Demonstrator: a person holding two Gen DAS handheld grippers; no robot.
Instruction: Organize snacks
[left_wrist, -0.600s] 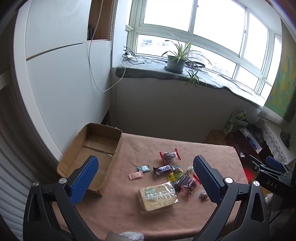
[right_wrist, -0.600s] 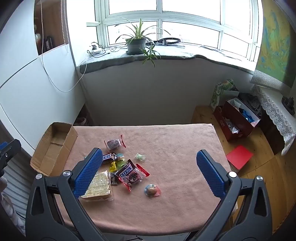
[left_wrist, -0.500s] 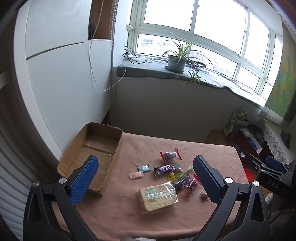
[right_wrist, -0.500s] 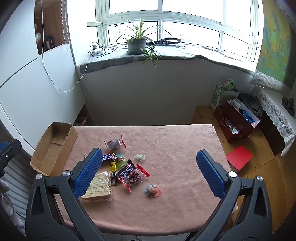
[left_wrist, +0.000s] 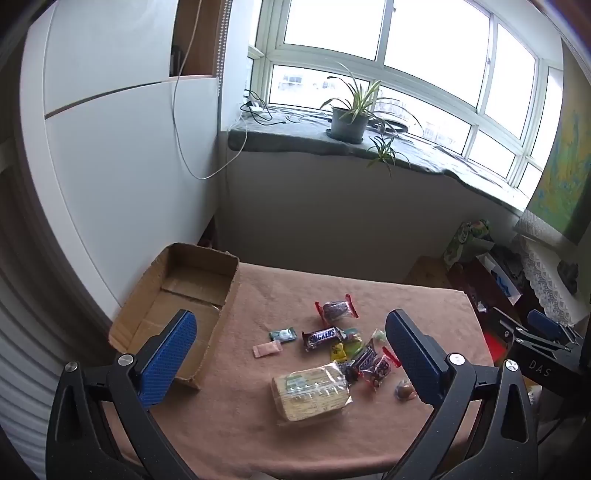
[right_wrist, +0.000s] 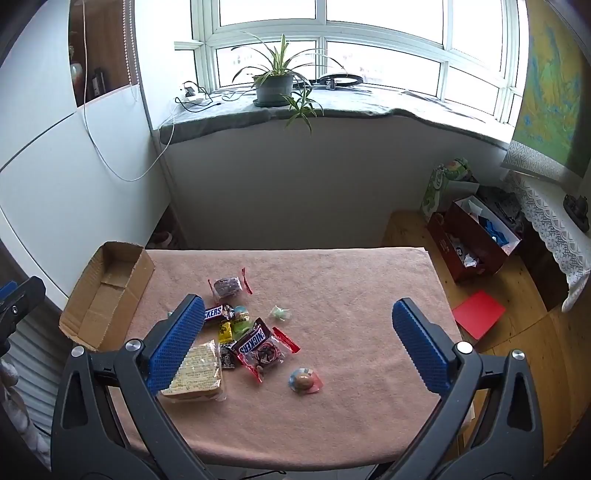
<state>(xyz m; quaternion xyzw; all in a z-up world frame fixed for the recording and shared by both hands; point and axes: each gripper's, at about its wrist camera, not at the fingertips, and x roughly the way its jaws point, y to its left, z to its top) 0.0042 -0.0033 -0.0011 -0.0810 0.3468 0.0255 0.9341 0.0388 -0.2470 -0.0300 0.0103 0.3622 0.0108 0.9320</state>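
Several wrapped snacks lie in a loose pile on the tan-covered table (left_wrist: 229, 417): a clear pack of crackers (left_wrist: 309, 388), a Snickers bar (left_wrist: 322, 336), a red-ended dark snack (left_wrist: 335, 310), a small green packet (left_wrist: 282, 334) and a pink sachet (left_wrist: 266, 349). An open, empty cardboard box (left_wrist: 177, 295) sits at the table's left edge. My left gripper (left_wrist: 291, 354) is open and empty, held above the table's near side. My right gripper (right_wrist: 299, 343) is open and empty, above the pile (right_wrist: 240, 332); a round wrapped candy (right_wrist: 303, 380) lies near it.
A windowsill with a potted plant (right_wrist: 275, 85) runs behind the table. White cabinet panels (left_wrist: 110, 166) stand to the left. On the wooden floor to the right are a red open box (right_wrist: 476, 240) and a red flat item (right_wrist: 478, 314).
The left wrist view has shifted slightly; the snacks and box have not moved. Both grippers stay open.
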